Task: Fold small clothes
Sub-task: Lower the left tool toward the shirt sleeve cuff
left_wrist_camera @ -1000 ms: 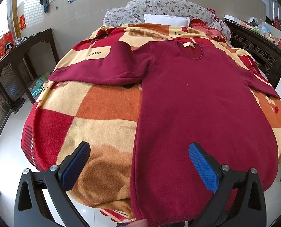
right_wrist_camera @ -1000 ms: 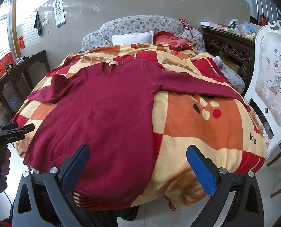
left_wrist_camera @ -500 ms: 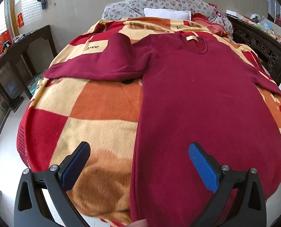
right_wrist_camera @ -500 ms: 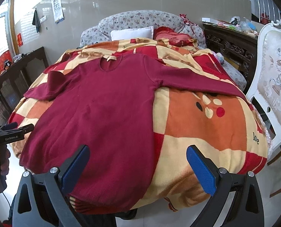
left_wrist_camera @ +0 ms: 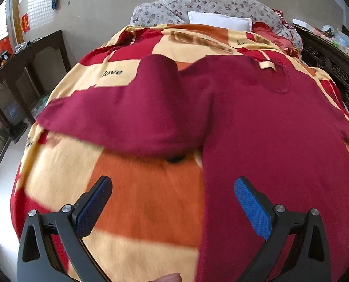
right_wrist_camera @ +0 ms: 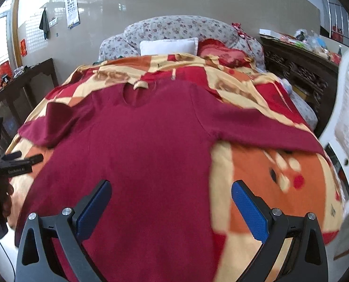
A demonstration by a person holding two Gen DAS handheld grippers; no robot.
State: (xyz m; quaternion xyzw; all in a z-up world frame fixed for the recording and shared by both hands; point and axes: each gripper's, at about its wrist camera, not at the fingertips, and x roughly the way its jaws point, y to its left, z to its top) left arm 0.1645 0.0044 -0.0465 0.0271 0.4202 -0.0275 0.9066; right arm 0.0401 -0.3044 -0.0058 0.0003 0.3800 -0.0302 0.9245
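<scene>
A dark red long-sleeved top (left_wrist_camera: 268,127) lies flat, front up, on a checked orange, red and cream blanket (left_wrist_camera: 136,202); it also shows in the right wrist view (right_wrist_camera: 146,145). Its left sleeve (left_wrist_camera: 127,117) lies out to the side with its end doubled over, its right sleeve (right_wrist_camera: 268,129) stretched out. My left gripper (left_wrist_camera: 173,205) is open and empty above the blanket, at the top's left side seam below the armpit. My right gripper (right_wrist_camera: 171,206) is open and empty above the top's lower body. The left gripper also shows in the right wrist view (right_wrist_camera: 21,161).
Pillows (right_wrist_camera: 167,45) and a floral headboard cushion (right_wrist_camera: 174,28) lie at the bed's far end. A dark wooden table (left_wrist_camera: 21,70) stands left of the bed. A carved dark cabinet (right_wrist_camera: 296,70) and a white upholstered chair (right_wrist_camera: 346,129) stand on the right.
Both grippers have moved forward over the bed toward the top's sleeves, so the top looks larger and closer. Both stay open.
</scene>
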